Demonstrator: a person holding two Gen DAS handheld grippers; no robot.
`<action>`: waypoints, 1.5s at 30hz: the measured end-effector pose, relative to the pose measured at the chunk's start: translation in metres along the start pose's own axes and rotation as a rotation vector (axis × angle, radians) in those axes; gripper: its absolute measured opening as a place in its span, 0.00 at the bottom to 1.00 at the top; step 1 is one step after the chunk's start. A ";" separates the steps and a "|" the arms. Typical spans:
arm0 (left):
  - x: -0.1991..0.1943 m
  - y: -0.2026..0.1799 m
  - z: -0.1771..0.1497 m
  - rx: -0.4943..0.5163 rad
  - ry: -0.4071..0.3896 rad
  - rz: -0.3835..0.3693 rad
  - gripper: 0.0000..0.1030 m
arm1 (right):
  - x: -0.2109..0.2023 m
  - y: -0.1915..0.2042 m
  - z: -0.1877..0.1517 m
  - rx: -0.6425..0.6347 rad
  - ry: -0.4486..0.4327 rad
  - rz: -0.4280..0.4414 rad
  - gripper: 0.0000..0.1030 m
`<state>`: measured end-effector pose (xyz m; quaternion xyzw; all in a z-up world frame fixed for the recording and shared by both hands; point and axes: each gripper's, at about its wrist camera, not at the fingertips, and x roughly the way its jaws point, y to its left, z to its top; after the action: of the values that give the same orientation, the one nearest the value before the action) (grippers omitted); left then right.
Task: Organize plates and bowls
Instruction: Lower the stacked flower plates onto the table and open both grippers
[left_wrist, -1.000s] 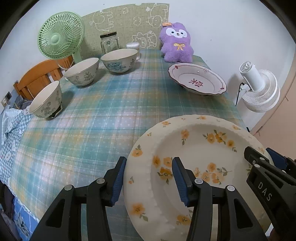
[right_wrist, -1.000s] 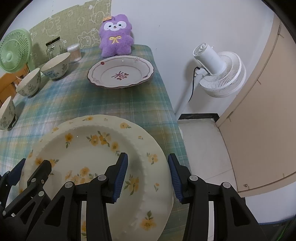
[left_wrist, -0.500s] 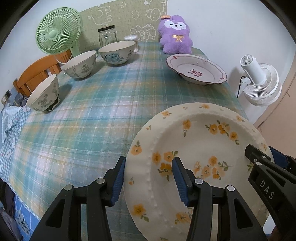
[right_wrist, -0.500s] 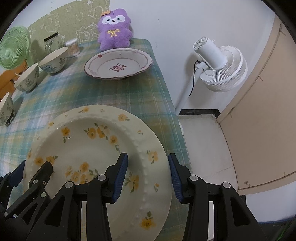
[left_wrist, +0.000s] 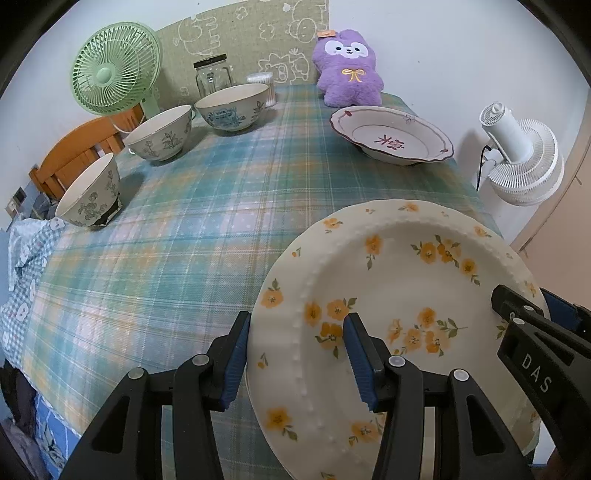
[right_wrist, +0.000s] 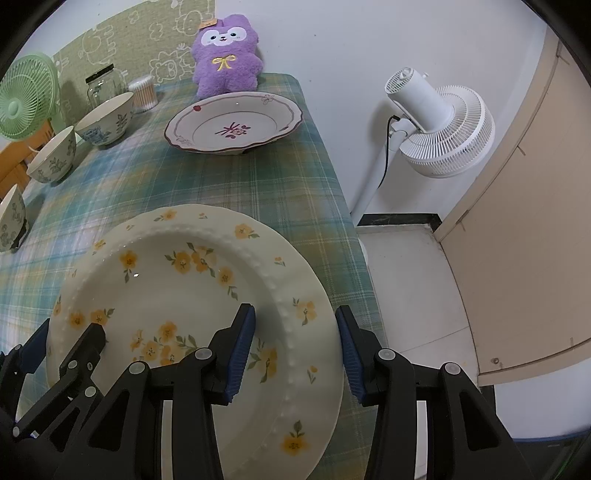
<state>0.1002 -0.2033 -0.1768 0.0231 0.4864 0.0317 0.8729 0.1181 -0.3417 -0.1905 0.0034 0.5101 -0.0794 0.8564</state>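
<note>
A cream plate with orange flowers (left_wrist: 399, 280) is held between both grippers above the near right part of the table; it also shows in the right wrist view (right_wrist: 177, 280). My left gripper (left_wrist: 297, 356) is shut on its left rim. My right gripper (right_wrist: 295, 349) is shut on its right rim. A white plate with a dark red rim (left_wrist: 391, 134) lies at the far right, also in the right wrist view (right_wrist: 234, 123). Three patterned bowls (left_wrist: 232, 107) (left_wrist: 160, 133) (left_wrist: 90, 195) stand along the left side.
The table has a green plaid cloth (left_wrist: 207, 206). At the back stand a green fan (left_wrist: 114, 74), a glass jar (left_wrist: 212, 75), a cotton swab tub (left_wrist: 262, 83) and a purple plush toy (left_wrist: 347, 68). A white floor fan (right_wrist: 439, 125) stands right of the table. A wooden chair (left_wrist: 74, 151) is at left.
Both grippers have lifted the flowered plate off the table and raised it. The view has risen and pulled back slightly. The other dishes have not moved.
</note>
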 end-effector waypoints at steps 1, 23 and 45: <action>0.000 0.000 0.000 0.001 0.000 0.002 0.49 | 0.000 0.000 0.000 0.000 0.000 0.000 0.47; 0.004 -0.008 -0.005 0.034 -0.026 0.058 0.51 | 0.004 -0.001 -0.003 -0.007 -0.012 -0.008 0.47; -0.027 -0.003 -0.009 0.043 -0.018 -0.050 0.88 | -0.034 0.005 -0.002 -0.037 -0.061 0.081 0.70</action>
<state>0.0785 -0.2082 -0.1585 0.0300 0.4794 -0.0006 0.8771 0.1008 -0.3324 -0.1622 0.0056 0.4844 -0.0355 0.8741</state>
